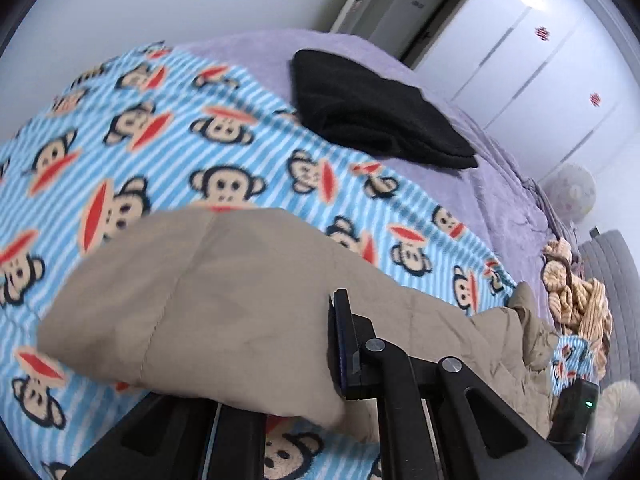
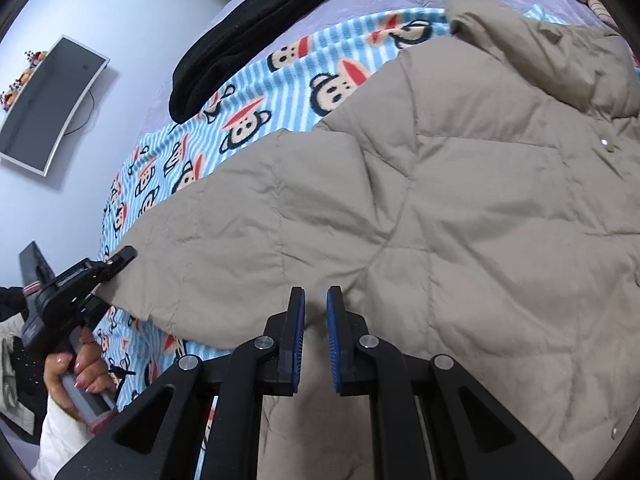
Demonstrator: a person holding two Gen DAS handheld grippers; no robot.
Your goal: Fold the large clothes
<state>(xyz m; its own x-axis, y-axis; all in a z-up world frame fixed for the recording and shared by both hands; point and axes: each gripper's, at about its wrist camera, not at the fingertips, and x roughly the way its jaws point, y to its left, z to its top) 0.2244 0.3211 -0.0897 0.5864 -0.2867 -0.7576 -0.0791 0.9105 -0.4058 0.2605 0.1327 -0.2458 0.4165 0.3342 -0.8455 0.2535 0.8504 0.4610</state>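
Note:
A large beige quilted jacket lies spread on a blue striped monkey-print blanket on the bed. In the left wrist view its sleeve is lifted and draped over my left gripper, which is shut on the sleeve end; only the right finger shows. The right wrist view shows that left gripper clamped on the sleeve cuff at the left. My right gripper hovers over the jacket's lower edge, its jaws a narrow gap apart with nothing between them.
A folded black garment lies on the purple bedsheet beyond the blanket. A knitted tan item sits at the bed's right edge. White wardrobes stand behind. A monitor hangs on the wall.

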